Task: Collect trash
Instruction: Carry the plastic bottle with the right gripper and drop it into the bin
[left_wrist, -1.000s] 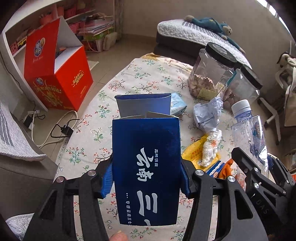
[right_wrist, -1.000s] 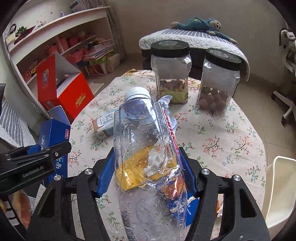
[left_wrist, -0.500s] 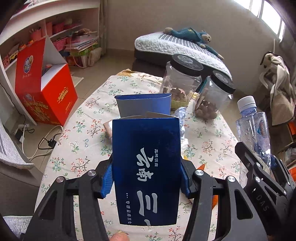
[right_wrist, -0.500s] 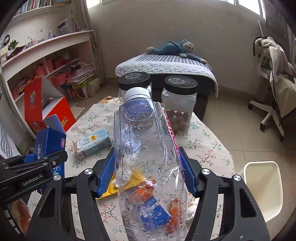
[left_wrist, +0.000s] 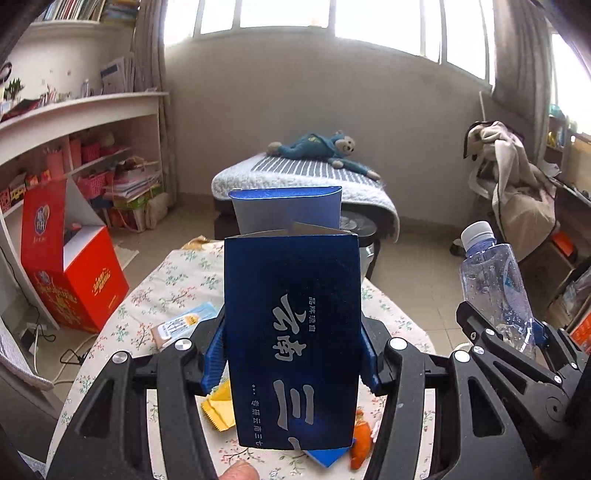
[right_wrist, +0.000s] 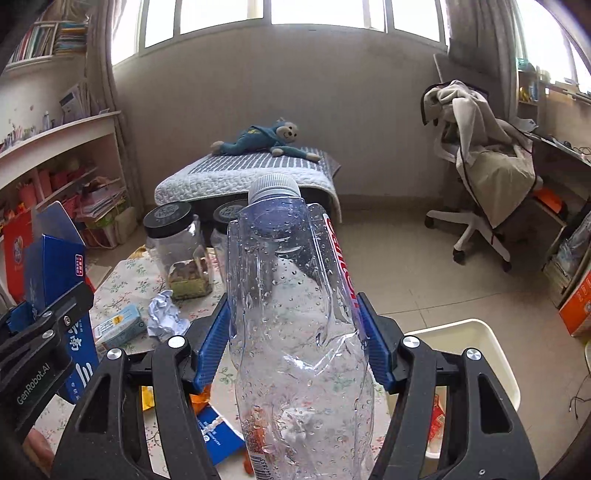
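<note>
1. Left hand-held gripper (left_wrist: 291, 363): blue pads pinch the side walls of a dark blue carton (left_wrist: 291, 332). Carton is clear of the surface (left_wrist: 173, 280), long axis running 6 to 12 in the left wrist view, open flap end at 12, white print reading sideways.
2. Right hand-held gripper (right_wrist: 295, 345): pads pinch a clear plastic bottle (right_wrist: 295, 314) at mid-body, walls dented in. Bottle's long axis also runs 6 to 12, white cap at 12, droplets inside, red label strip on its 3 o'clock side.
3. In the left wrist view the bottle and right unit sit at 3 o'clock of the carton; in the right wrist view the carton sits at 9.
4. Surface has a floral cloth. Lying on it: small juice box (right_wrist: 118, 326), crumpled paper ball (right_wrist: 164, 314), yellow wrapper (left_wrist: 219, 408), orange scraps (left_wrist: 360, 439), two black-lidded jars (right_wrist: 175, 251) at the far end.
5. White bin (right_wrist: 476, 354) on the floor at 4 o'clock of the bottle, beside the surface.
6. A fingertip (left_wrist: 236, 470) shows at 6 o'clock under the carton.
</note>
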